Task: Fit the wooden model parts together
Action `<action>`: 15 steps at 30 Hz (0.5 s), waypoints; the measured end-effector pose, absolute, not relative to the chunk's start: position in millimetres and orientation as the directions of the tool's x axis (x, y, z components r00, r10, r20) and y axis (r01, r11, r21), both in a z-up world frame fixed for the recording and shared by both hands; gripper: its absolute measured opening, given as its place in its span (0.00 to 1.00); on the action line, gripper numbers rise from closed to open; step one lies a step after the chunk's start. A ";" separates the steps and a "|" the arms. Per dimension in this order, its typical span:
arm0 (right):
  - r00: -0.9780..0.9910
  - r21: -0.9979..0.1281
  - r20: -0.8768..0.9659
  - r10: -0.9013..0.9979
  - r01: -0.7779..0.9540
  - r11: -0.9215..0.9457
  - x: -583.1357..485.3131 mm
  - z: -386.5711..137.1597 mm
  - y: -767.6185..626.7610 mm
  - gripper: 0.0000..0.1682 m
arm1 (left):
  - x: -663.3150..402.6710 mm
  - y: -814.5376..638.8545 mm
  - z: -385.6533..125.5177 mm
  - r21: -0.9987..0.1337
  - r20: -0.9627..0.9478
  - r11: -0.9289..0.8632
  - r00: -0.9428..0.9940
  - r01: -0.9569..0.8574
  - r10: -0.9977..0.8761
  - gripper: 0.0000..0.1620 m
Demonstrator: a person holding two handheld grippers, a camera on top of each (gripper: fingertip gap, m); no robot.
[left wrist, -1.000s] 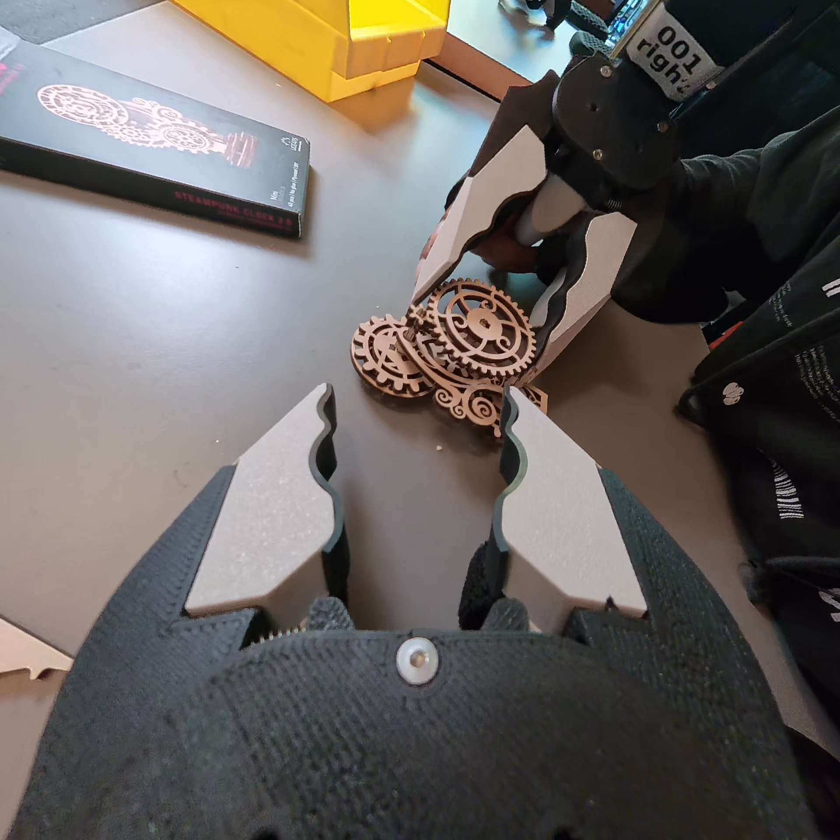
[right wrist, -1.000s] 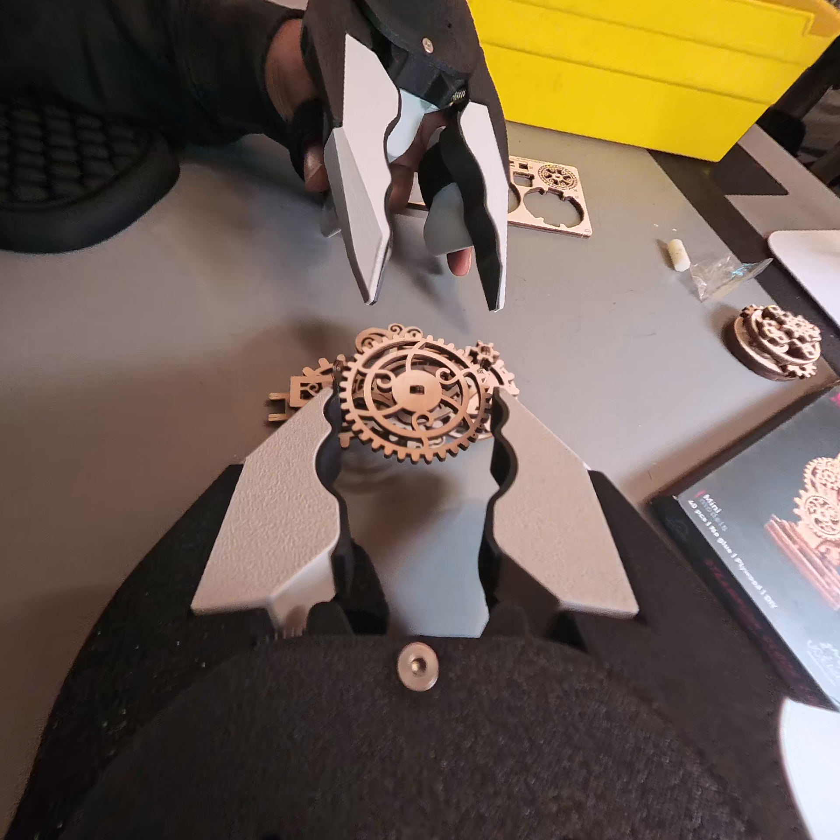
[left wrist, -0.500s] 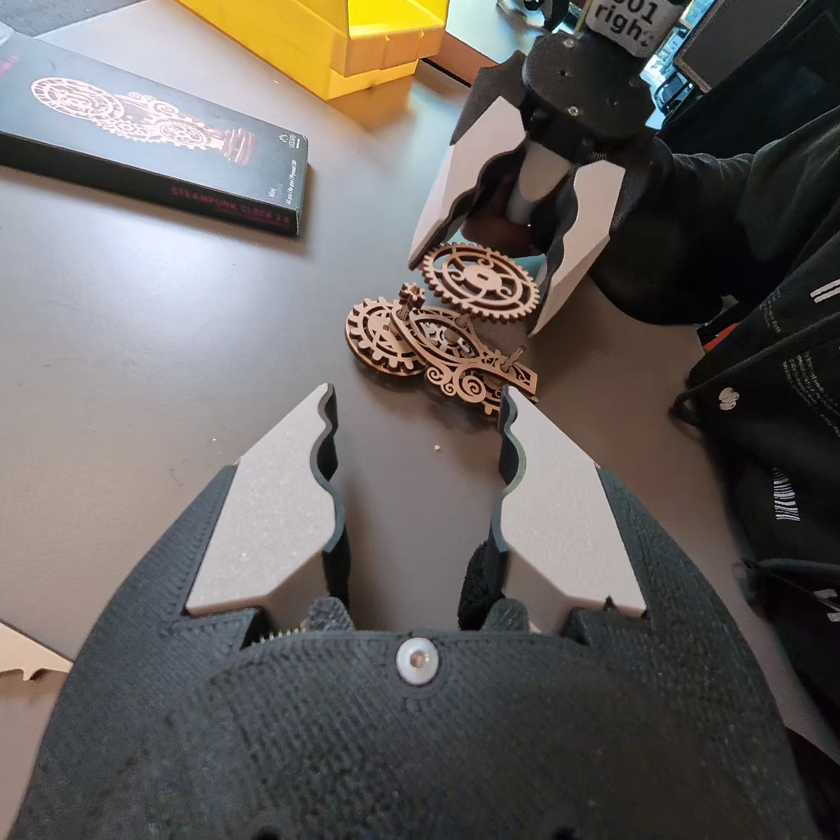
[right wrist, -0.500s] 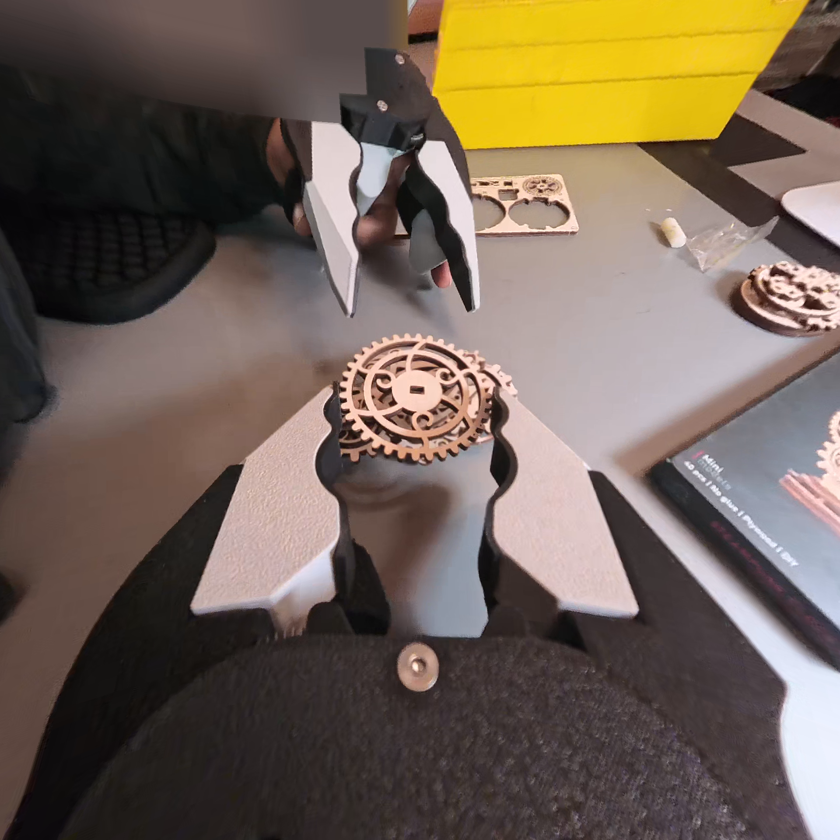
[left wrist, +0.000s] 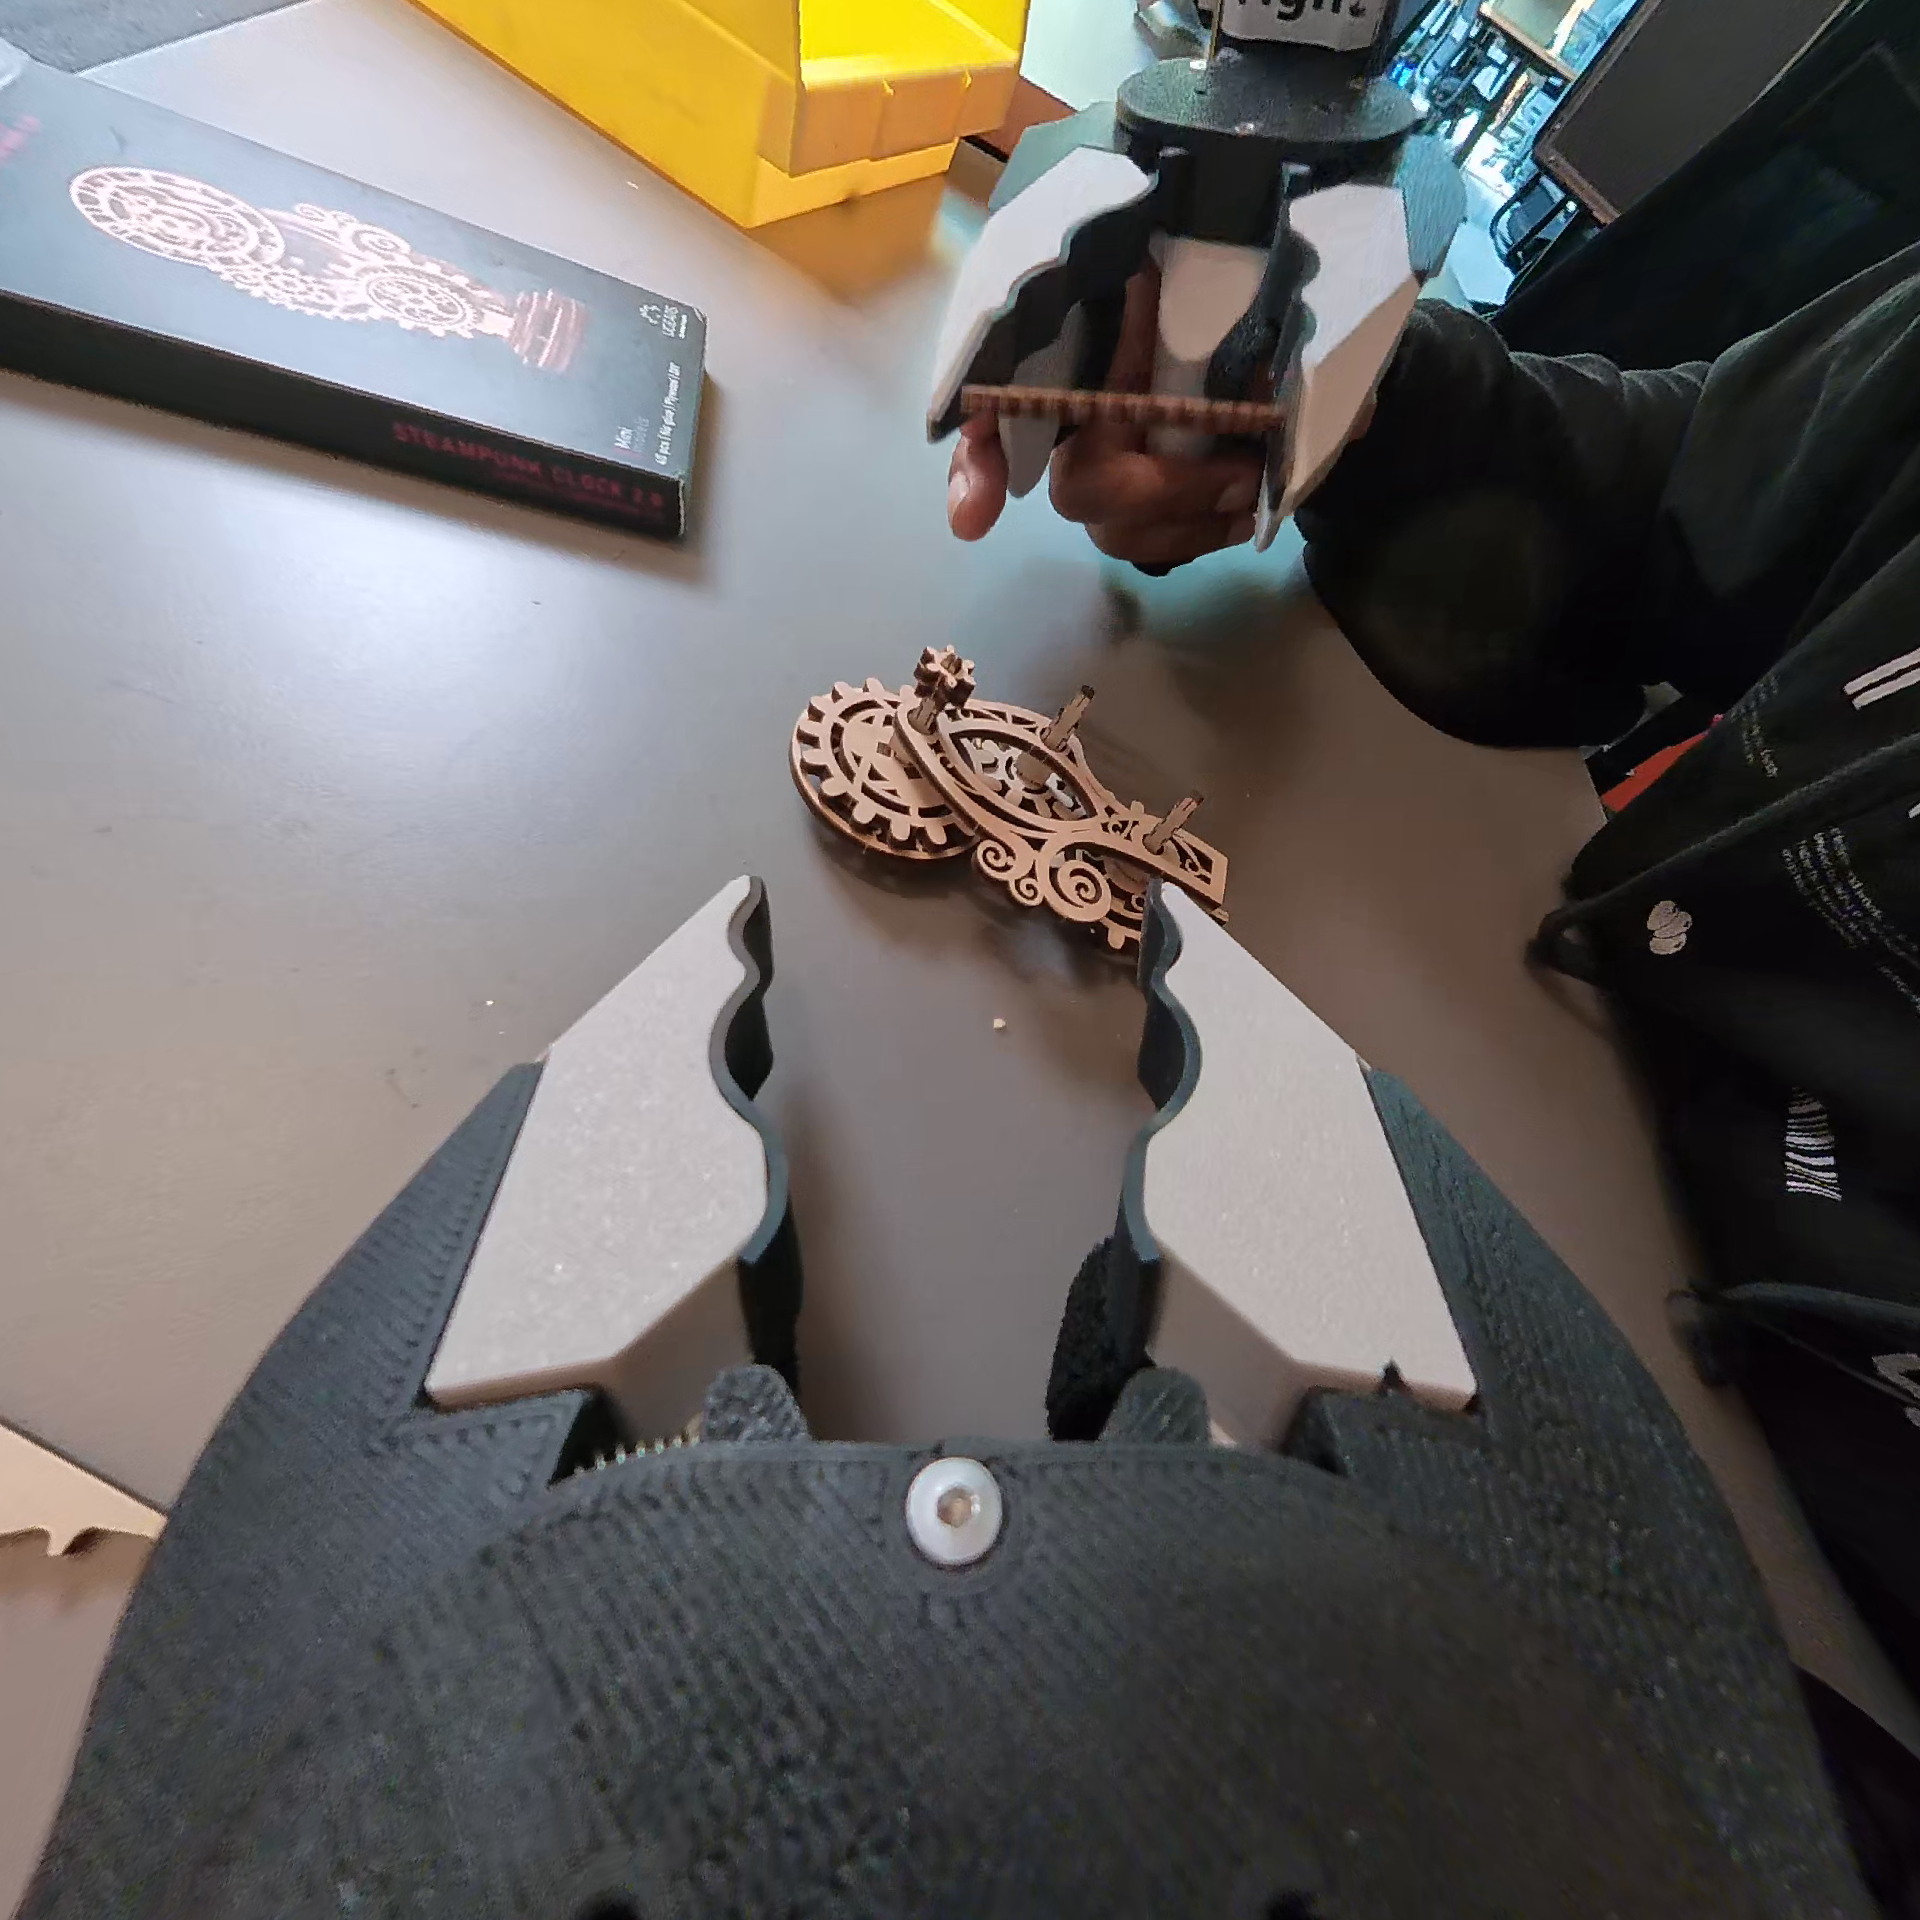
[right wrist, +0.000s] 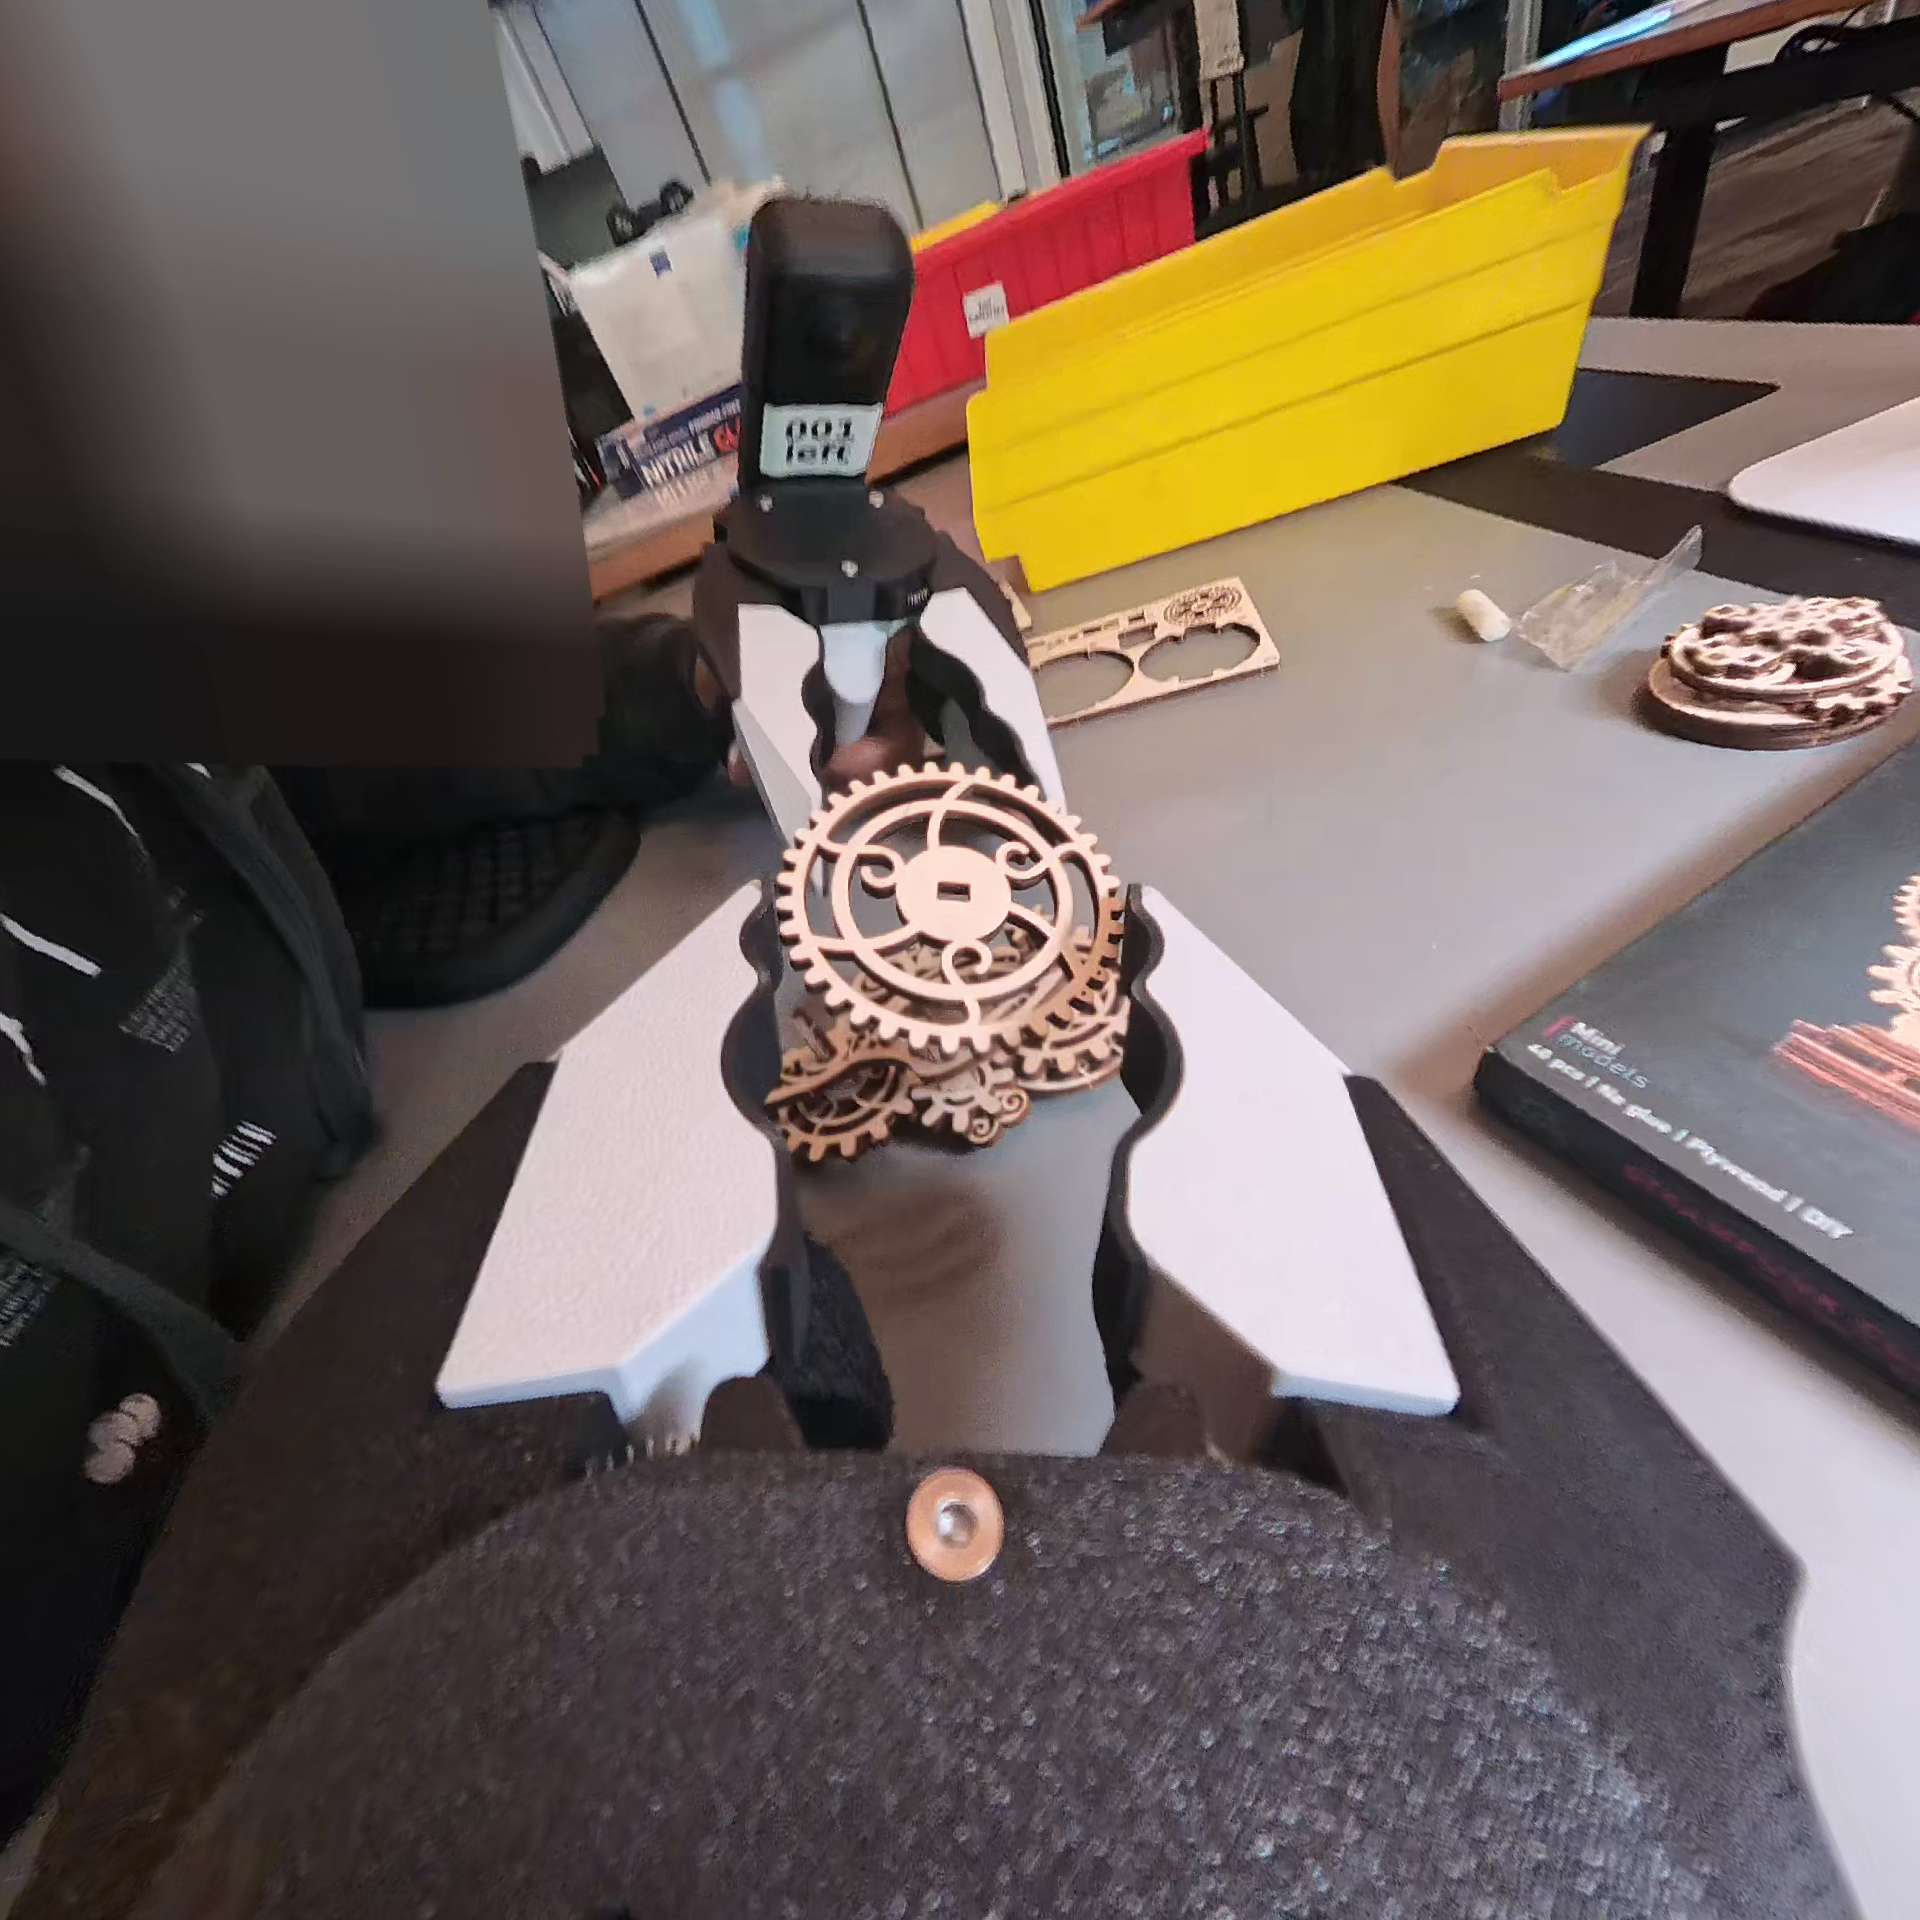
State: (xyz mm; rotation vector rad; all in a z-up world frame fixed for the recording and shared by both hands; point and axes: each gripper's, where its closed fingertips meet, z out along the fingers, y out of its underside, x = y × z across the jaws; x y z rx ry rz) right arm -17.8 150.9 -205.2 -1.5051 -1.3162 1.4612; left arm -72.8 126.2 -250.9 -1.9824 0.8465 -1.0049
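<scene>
My right gripper is shut on a large wooden gear and holds it flat by its rim, well above the table. In the left wrist view the gear shows edge-on between the right gripper's fingers. The wooden assembly, a gear under a scrolled bracket with upright pegs, lies on the grey table below; it also shows in the right wrist view. My left gripper is open and empty, just short of the assembly, its right fingertip near the bracket's end.
A black product box lies to the left, a yellow bin behind it. In the right wrist view a punched wooden sheet, a plastic bag and a second gear model lie farther off. A black bag borders the table's right side. Some 9 cm of space lies between my two pairs of fingers.
My right gripper has lifted the large gear off the assembly and raised it high above the table. The pegs of the assembly are now bare. My left gripper has not moved.
</scene>
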 end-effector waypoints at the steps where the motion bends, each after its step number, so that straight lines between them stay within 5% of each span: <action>1: -0.125 -0.939 -0.286 0.950 0.237 -0.251 -19.2 -209.9 148.5 0.38 | -72.8 126.2 -250.9 -0.835 0.361 -0.504 0.474 -0.219 -0.803 0.44; 15: -0.163 -0.889 0.016 0.986 0.449 0.089 -27.1 -248.5 126.8 0.38 | -72.8 126.6 -251.3 -0.832 0.366 -0.510 0.475 -0.218 -0.800 0.43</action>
